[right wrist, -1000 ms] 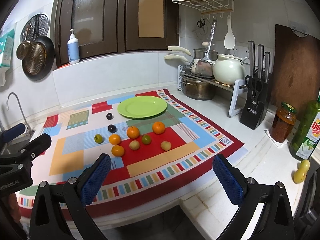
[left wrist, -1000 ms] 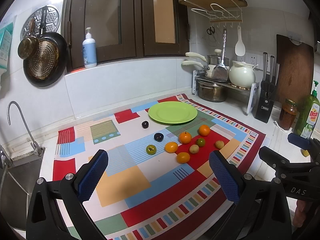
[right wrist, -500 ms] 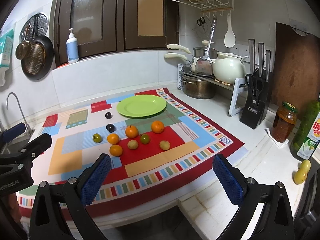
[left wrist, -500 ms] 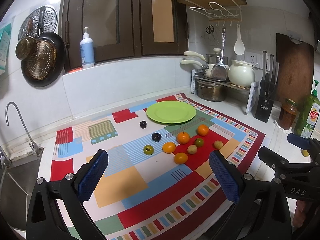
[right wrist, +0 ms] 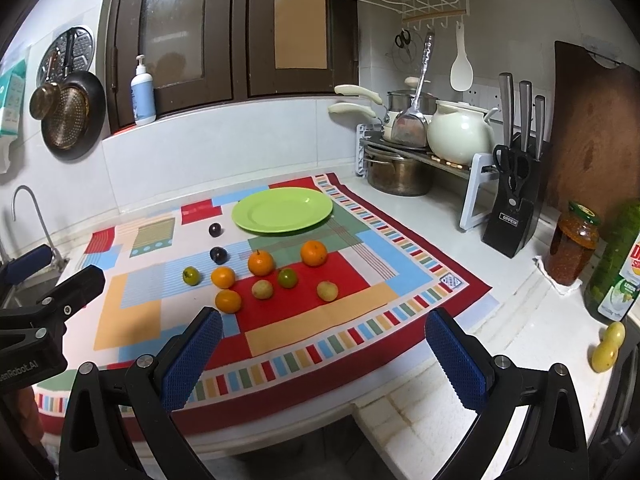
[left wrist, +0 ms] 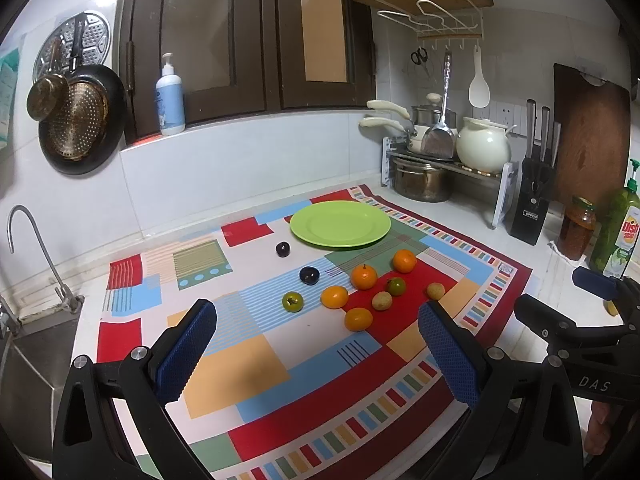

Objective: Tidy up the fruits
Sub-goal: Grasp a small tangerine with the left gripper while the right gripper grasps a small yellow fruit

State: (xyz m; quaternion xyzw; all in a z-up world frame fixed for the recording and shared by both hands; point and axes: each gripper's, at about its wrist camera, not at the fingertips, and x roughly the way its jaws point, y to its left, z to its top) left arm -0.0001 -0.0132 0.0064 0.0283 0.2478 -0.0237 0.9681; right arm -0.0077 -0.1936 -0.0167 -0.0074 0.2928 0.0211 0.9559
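Note:
A green plate (left wrist: 340, 224) (right wrist: 282, 210) lies empty at the back of a colourful patterned mat (left wrist: 248, 364) (right wrist: 360, 304). Loose fruit sits in front of it: several oranges (left wrist: 364, 276) (right wrist: 260, 263), two dark plums (left wrist: 309, 275) (right wrist: 219, 255), two green fruits (left wrist: 292, 301) (right wrist: 287, 278) and two pale yellow ones (left wrist: 382, 300) (right wrist: 262, 289). My left gripper (left wrist: 318, 346) hovers open before the mat's near edge, well short of the fruit. My right gripper (right wrist: 324, 350) is open too, over the mat's front border, and appears at the right edge of the left wrist view (left wrist: 592, 312).
A sink with a tap (left wrist: 28, 240) lies left of the mat. At the back right stand a pot rack (right wrist: 420, 152), a knife block (right wrist: 514, 216), a jar (right wrist: 574, 248) and a dish-soap bottle (right wrist: 616, 264). Pans (left wrist: 76, 120) hang on the wall.
The fruit and plate sit slightly lower and further left in both views, so both grippers have shifted a little. Both stay open and hold nothing.

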